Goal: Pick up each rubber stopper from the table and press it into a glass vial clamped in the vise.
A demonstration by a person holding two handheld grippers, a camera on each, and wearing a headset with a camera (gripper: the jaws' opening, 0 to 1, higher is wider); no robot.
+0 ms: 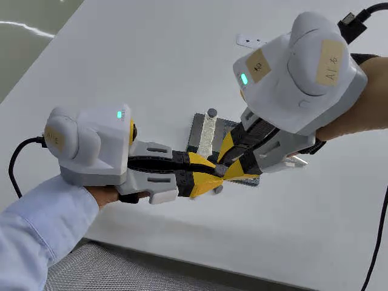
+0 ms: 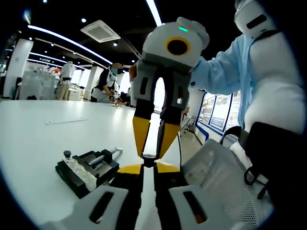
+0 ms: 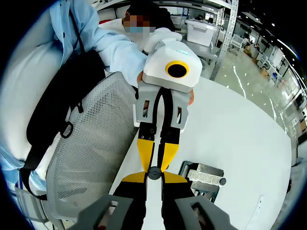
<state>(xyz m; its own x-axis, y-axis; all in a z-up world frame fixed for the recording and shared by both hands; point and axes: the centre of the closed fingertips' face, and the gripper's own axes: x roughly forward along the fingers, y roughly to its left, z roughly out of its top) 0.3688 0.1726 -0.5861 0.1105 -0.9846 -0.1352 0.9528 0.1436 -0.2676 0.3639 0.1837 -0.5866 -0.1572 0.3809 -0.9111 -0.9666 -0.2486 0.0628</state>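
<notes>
A small dark rubber stopper (image 1: 220, 172) hangs just above the table where the two grippers meet tip to tip. My left gripper (image 1: 222, 174) comes in from the left and my right gripper (image 1: 224, 171) from the upper right; both pairs of yellow jaws close to a point on it. The same stopper (image 2: 149, 160) sits at my left jaw tips, and shows as a round disc (image 3: 154, 172) at my right ones. Just behind stands the black vise (image 1: 196, 128) with clear vials (image 1: 208, 134); the far vial carries a stopper (image 1: 211, 113). Another grey stopper (image 1: 218, 189) lies on the table under the tips.
The white table (image 1: 151, 54) stretches far and left of the vise (image 2: 91, 165). A small white tag (image 1: 250, 41) lies at the back. A grey mesh chair (image 1: 91, 267) is at the front edge. Cables trail from both grippers. People stand in the far background.
</notes>
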